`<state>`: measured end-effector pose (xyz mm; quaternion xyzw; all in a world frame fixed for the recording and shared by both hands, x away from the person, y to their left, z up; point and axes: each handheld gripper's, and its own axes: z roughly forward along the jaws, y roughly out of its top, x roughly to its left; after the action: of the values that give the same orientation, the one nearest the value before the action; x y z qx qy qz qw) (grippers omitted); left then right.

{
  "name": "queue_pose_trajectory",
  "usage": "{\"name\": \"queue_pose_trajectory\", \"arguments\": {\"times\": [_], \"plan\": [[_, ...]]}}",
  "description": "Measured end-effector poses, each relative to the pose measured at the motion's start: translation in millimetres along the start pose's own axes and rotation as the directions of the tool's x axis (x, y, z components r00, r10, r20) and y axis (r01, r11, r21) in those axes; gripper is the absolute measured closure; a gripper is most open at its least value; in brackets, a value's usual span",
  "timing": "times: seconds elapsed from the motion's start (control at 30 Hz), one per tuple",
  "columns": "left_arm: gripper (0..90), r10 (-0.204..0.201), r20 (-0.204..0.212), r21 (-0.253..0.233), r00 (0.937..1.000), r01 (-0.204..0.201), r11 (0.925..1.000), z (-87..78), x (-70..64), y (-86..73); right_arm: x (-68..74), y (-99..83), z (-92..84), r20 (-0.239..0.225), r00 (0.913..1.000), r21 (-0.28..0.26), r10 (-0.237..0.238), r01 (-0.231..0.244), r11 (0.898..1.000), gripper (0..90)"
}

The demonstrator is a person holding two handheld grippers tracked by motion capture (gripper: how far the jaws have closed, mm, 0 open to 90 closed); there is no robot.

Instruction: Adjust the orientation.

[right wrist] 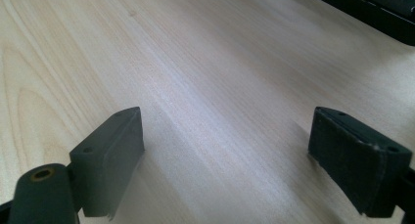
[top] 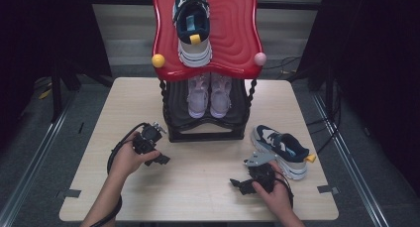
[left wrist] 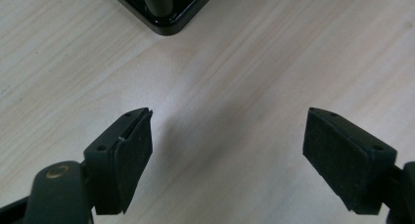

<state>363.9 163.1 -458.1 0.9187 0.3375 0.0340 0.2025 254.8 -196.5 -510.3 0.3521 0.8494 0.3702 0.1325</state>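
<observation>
Two tiers make up the shoe rack [top: 208, 120]: a glossy red top tray [top: 237, 33] with rippled, wavy contours and ball finials, over a black lower shelf on twisted posts. One navy, white and grey sneaker [top: 192, 26] with a yellow heel tab stands on the red tray, a pale pink pair [top: 209, 94] sits on the shelf below, and a matching navy sneaker [top: 281, 150] lies on the light wood-grain table [top: 208, 187], just beside the right gripper [right wrist: 227, 150]. That gripper's flat, matte black rubber pads are spread wide over bare wood, holding nothing. The left gripper [left wrist: 227, 150] is likewise wide apart and empty, near the rack's shiny black base corner [left wrist: 166, 9].
</observation>
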Motion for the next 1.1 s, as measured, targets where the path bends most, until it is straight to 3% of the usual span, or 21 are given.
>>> {"name": "queue_pose_trajectory", "arguments": {"times": [0.23,0.37,0.4,0.47,0.5,0.57,0.63,0.67,0.73,0.9,0.97,1.1], "plan": [[16.8,-0.031,-0.029,-0.097,0.9991,0.028,0.9949,13.5,-1.2,-10.4,0.1,-0.1,-0.5,0.004,1.0,0.003,-0.003,0.003,1.0,12.7],[16.8,-0.068,-0.021,-0.17,0.9975,0.063,0.9834,22.3,-2.3,-19.5,0.2,-0.1,-0.6,0.004,1.0,0.004,-0.002,0.002,1.0,12.6],[16.8,-0.066,-0.038,-0.184,0.9971,0.058,0.9812,24.1,-3.1,-21.7,0.1,-0.1,-0.5,0.004,1.0,0.003,-0.003,0.003,1.0,12.7],[15.7,-0.069,-0.035,-0.208,0.997,0.061,0.9763,26.9,-4.1,-25.6,0.1,-0.1,-0.5,0.004,1.0,0.004,-0.003,0.003,1.0,12.6],[15.7,-0.085,-0.059,-0.239,0.9947,0.068,0.9686,28.6,-6.3,-28.0,0.2,-0.1,-0.5,0.004,1.0,0.003,-0.002,0.002,1.0,12.6],[15.5,-0.091,-0.066,-0.257,0.9936,0.072,0.9639,29.7,-7.7,-29.7,0.1,-0.1,-0.4,0.004,1.0,0.003,-0.003,0.003,1.0,12.6],[15.1,-0.075,-0.09,-0.265,0.9931,0.049,0.9631,31.2,-10.7,-31.1,0.1,-0.1,-0.5,0.004,1.0,0.003,-0.002,0.002,1.0,12.7],[14.5,-0.074,-0.081,-0.27,0.994,0.049,0.9615,31.4,-11.1,-31.9,0.2,-0.1,-0.6,0.005,1.0,0.004,-0.002,0.002,1.0,12.7],[13.6,-0.07,-0.091,-0.293,0.9934,0.04,0.9551,32.9,-12.1,-34.6,0.2,-0.1,-0.6,0.004,1.0,0.004,-0.001,0.001,1.0,12.7],[8.6,-0.083,-0.097,-0.367,0.9918,0.042,0.9293,38.1,-12.6,-42.0,0.1,-0.1,-0.4,0.003,1.0,0.003,-0.003,0.003,1.0,12.6],[6.2,-0.095,-0.102,-0.38,0.9903,0.049,0.9235,39.2,-13.0,-43.6,0.2,-0.1,-0.5,0.002,1.0,0.003,-0.002,0.002,1.0,12.6],[5.9,-0.1,-0.108,-0.377,0.9891,0.052,0.9248,38.8,-13.5,-44.2,0.1,-0.1,-0.4,0.002,1.0,0.003,-0.003,0.003,1.0,12.6]]}}
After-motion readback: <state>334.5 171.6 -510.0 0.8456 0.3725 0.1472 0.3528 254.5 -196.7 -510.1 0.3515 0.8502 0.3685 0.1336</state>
